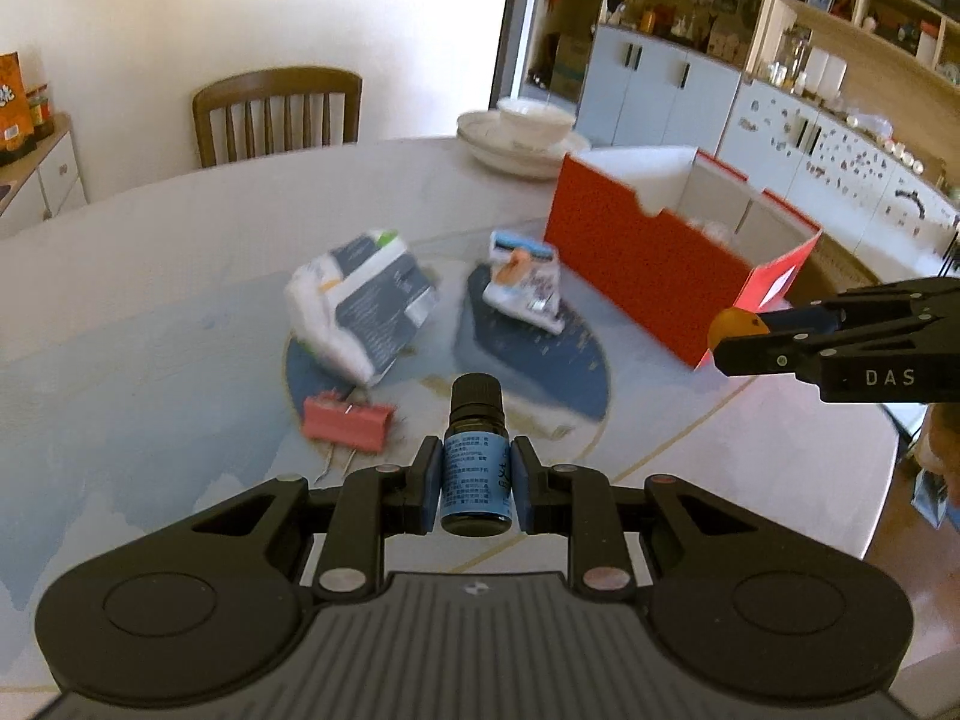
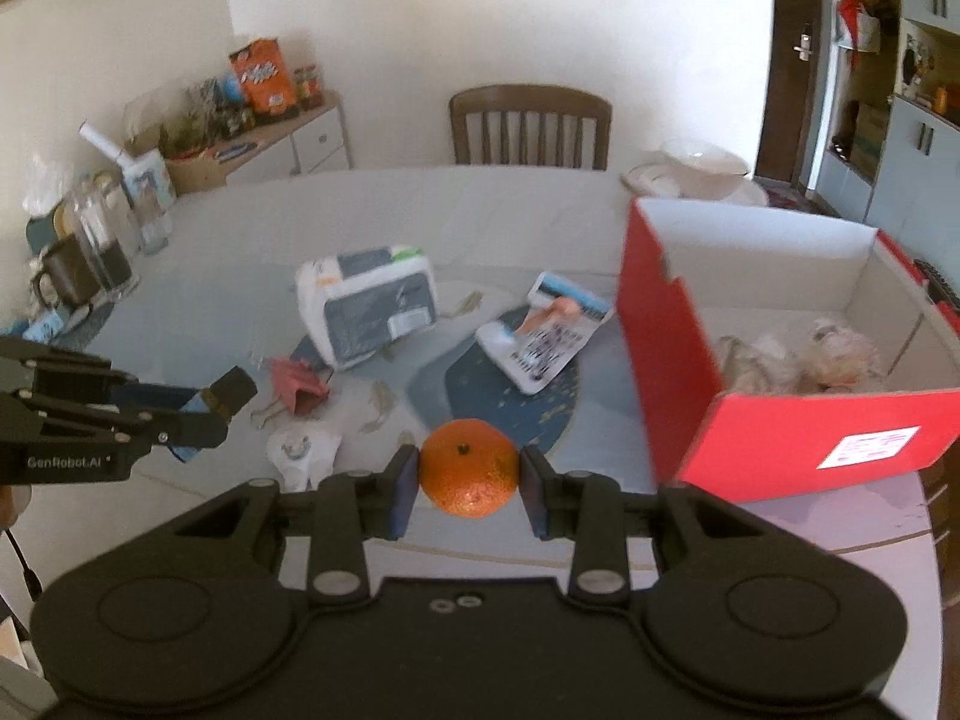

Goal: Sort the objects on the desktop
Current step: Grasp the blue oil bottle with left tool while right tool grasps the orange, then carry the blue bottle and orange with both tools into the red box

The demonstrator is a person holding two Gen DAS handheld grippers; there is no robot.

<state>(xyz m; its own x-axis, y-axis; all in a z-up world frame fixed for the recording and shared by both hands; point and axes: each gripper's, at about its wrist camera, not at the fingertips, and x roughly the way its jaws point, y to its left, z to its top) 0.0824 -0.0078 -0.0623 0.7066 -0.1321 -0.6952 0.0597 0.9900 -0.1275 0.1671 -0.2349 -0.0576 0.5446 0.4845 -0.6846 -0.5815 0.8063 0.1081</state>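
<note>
My left gripper (image 1: 476, 483) is shut on a small dark bottle (image 1: 476, 468) with a blue label, held above the table. My right gripper (image 2: 469, 480) is shut on an orange mandarin (image 2: 469, 467), also above the table. The right gripper shows in the left wrist view (image 1: 744, 336) beside the red box (image 1: 648, 264); the left gripper shows in the right wrist view (image 2: 222, 402). The red box (image 2: 678, 354) is open on top and holds crumpled wrappers (image 2: 798, 360). A tissue pack (image 1: 360, 300), a small packet (image 1: 525, 282) and a pink clip (image 1: 345, 420) lie on the table.
Stacked white bowls (image 1: 522, 132) stand behind the box. A wooden chair (image 1: 276, 111) is at the table's far side. Glass jars and a mug (image 2: 90, 252) stand at the table's left edge. A crumpled white paper (image 2: 303, 453) lies near the front. The round table (image 1: 150, 300) has a blue centre pattern.
</note>
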